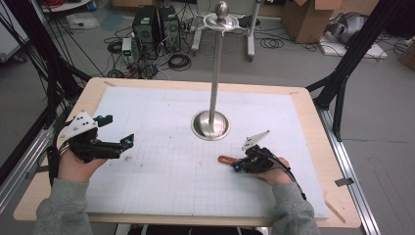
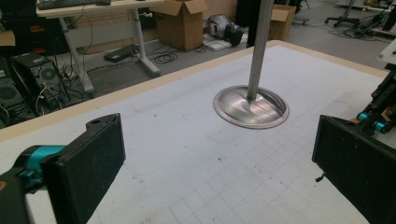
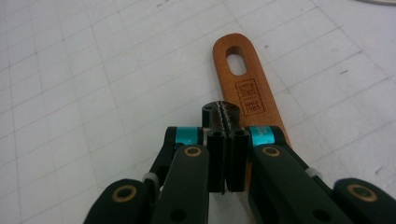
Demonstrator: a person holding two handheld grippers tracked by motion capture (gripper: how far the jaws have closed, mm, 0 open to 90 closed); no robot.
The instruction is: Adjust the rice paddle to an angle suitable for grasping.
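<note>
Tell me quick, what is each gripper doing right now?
Left gripper: jaws wide open, nothing between them.
Right gripper: jaws shut together above the wooden handle; whether they pinch it cannot be told.

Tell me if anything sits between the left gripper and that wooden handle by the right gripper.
Nothing visible does. Bare gridded mat lies between the open left gripper and the wooden handle. The metal stand sits farther back, off that line. The right gripper, jaws shut, is right at the handle.
</note>
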